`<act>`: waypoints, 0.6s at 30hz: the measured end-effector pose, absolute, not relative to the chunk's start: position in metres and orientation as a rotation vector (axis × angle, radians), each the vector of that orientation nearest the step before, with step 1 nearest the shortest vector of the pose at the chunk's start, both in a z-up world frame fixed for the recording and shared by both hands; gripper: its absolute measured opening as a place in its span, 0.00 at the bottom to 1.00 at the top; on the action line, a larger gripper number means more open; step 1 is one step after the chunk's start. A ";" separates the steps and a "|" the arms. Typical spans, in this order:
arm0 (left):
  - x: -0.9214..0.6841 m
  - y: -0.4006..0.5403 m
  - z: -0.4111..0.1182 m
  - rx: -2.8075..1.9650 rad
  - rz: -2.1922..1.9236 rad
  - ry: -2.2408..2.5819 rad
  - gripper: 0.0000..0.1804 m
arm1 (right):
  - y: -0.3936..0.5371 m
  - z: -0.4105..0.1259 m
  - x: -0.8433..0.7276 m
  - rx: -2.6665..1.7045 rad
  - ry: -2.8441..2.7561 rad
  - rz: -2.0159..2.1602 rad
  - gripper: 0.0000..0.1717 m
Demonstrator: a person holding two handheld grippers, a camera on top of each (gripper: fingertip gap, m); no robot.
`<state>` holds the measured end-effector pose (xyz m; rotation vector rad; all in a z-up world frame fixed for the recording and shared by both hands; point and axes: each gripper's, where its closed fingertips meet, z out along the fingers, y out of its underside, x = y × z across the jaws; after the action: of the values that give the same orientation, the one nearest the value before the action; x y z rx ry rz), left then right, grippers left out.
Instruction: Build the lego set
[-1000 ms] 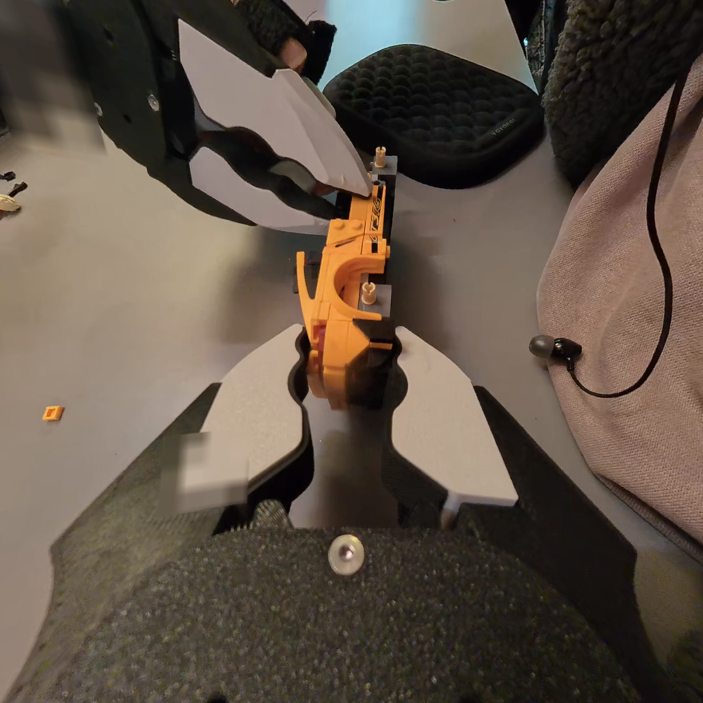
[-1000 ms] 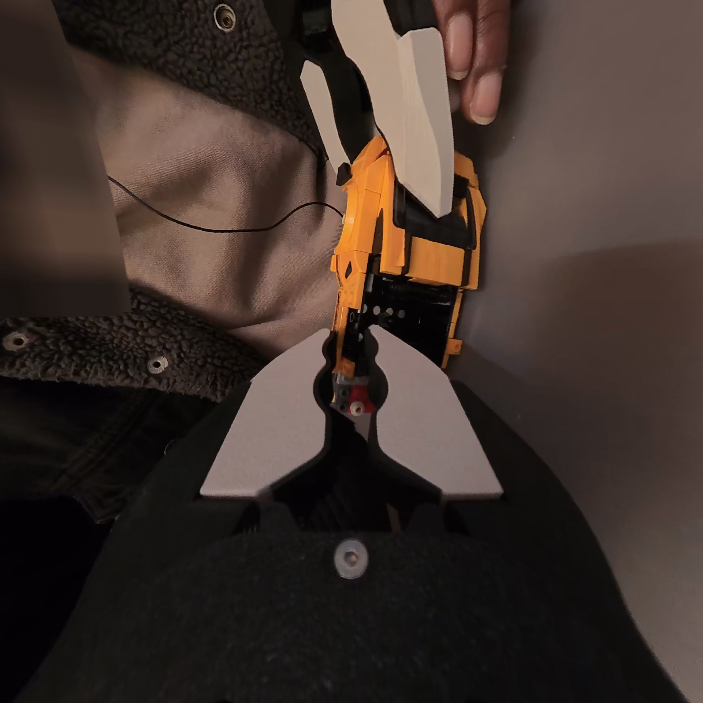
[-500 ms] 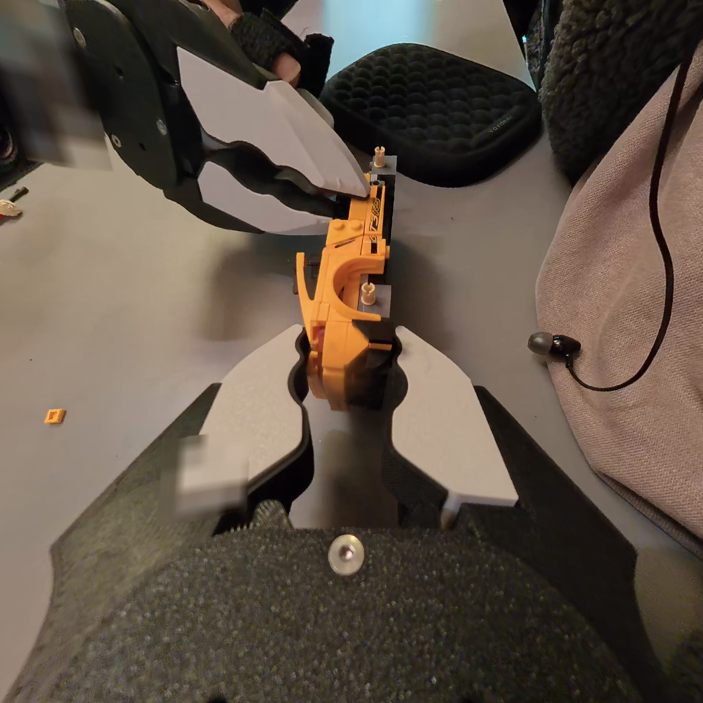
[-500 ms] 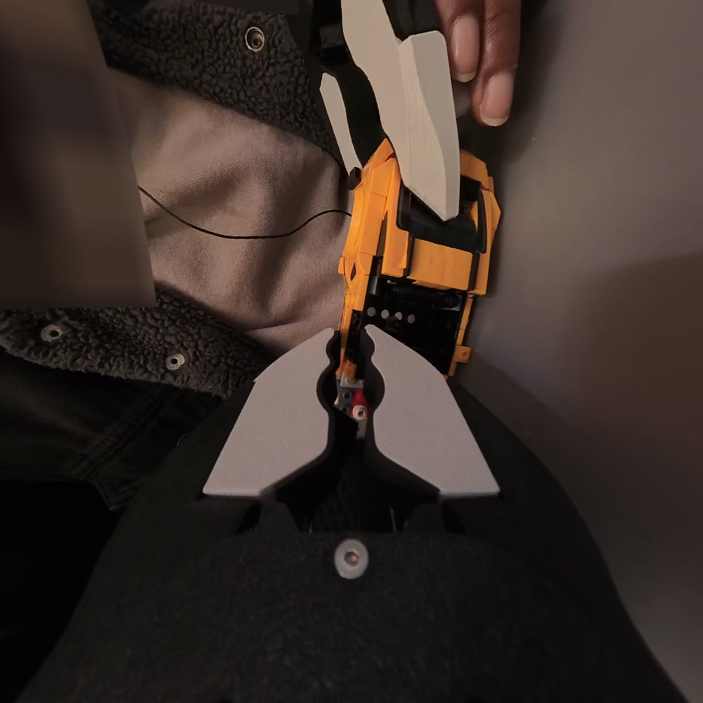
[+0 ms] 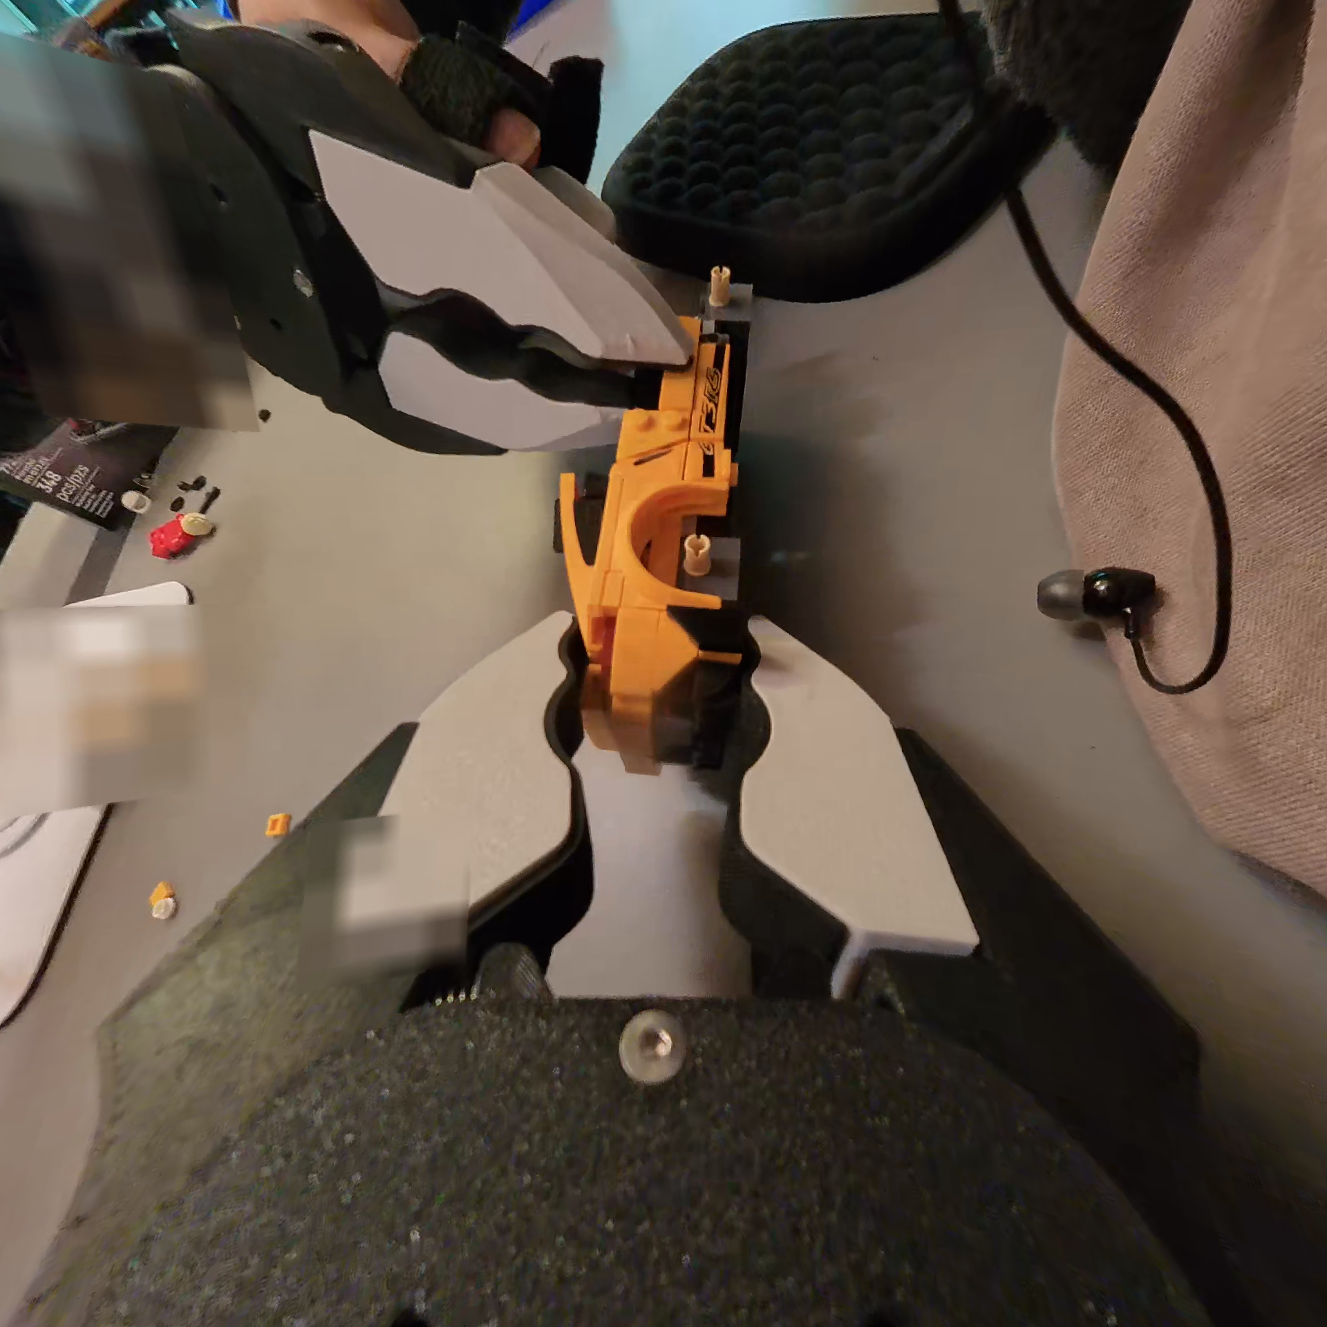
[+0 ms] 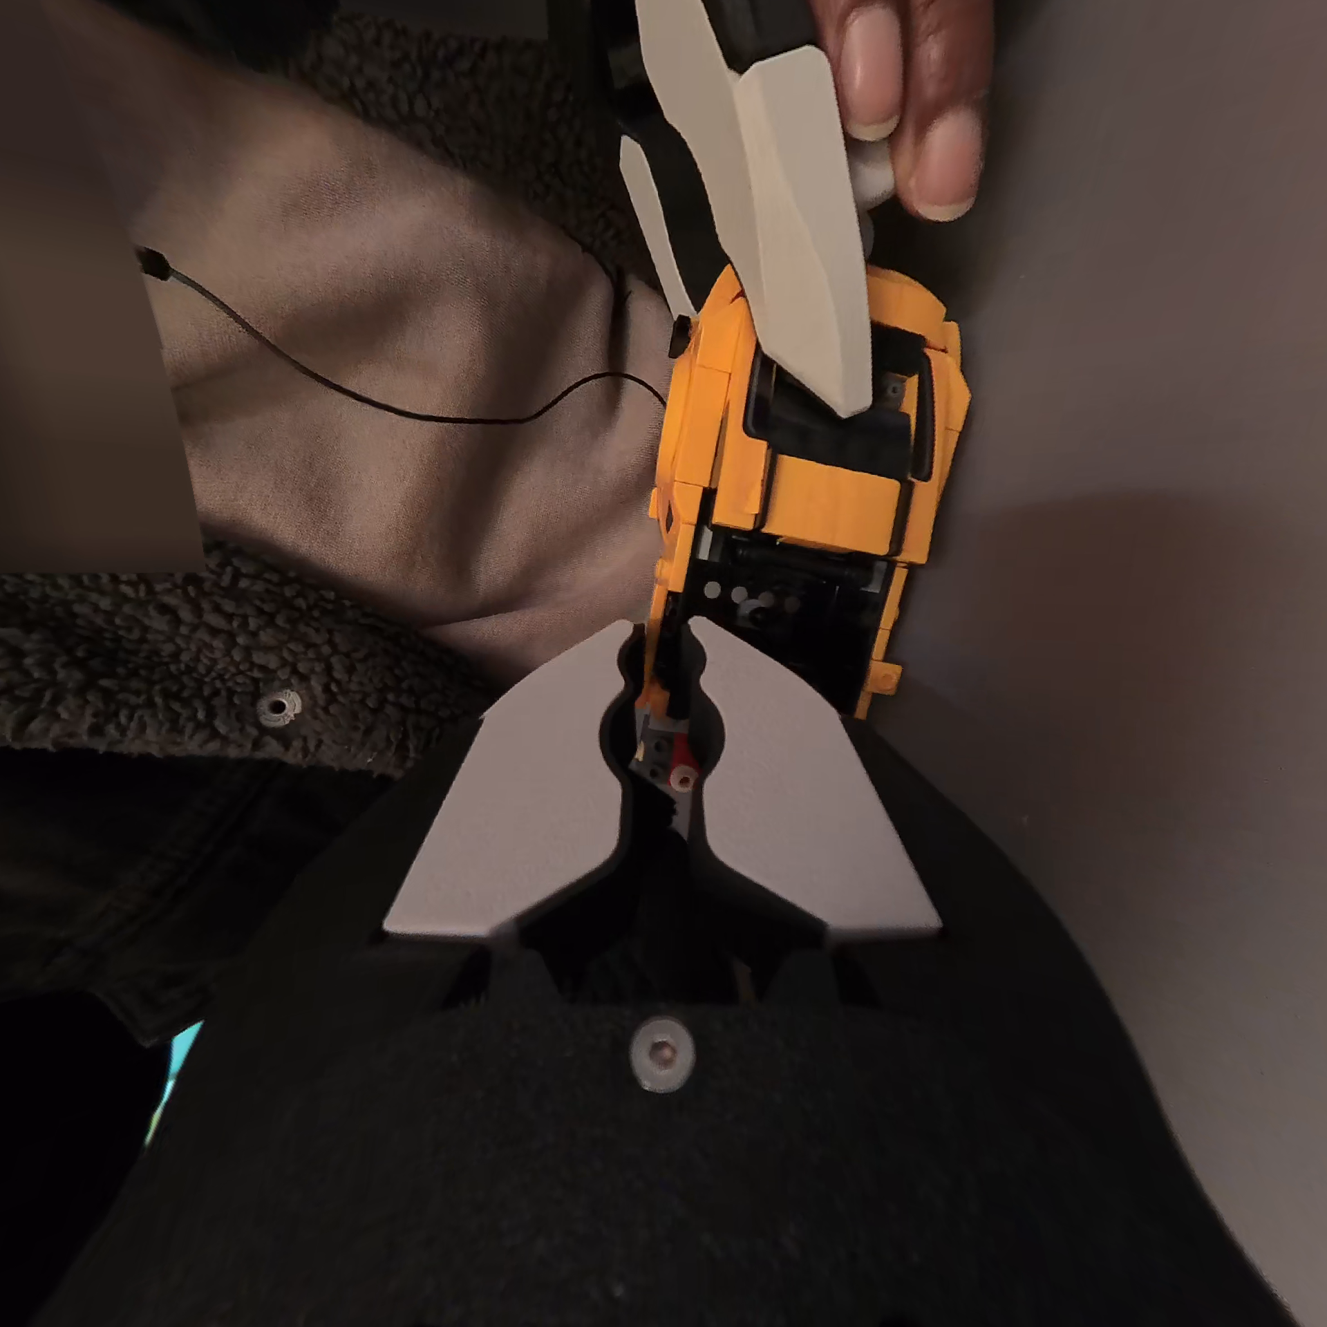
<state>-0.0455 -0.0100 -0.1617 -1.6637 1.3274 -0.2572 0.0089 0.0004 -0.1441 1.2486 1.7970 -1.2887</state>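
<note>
Both claws have the orange brick car pinned on its side above the grey table, left claw pinching the nose to steady it, right claw pinching the side wall at the tail.

The brick-built car between the fingers is smooth, slightly glossy plastic — the fingers matt grey plastic; beside them, soft woven cloth — ahead, a dimpled black cushion.
</note>
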 end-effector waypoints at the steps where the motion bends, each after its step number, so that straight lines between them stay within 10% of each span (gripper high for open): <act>1: -0.046 -0.010 -0.162 -1.668 -0.261 1.327 0.22 | 0.000 -0.144 0.009 1.250 1.797 -1.292 0.05; 18: -0.046 -0.013 -0.163 -1.666 -0.263 1.334 0.22 | -0.003 -0.146 0.010 1.233 1.834 -1.301 0.03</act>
<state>-0.0457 -0.0126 -0.1627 -1.6664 1.3339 -0.2631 0.0095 -0.0029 -0.1458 1.2327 1.8343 -1.3007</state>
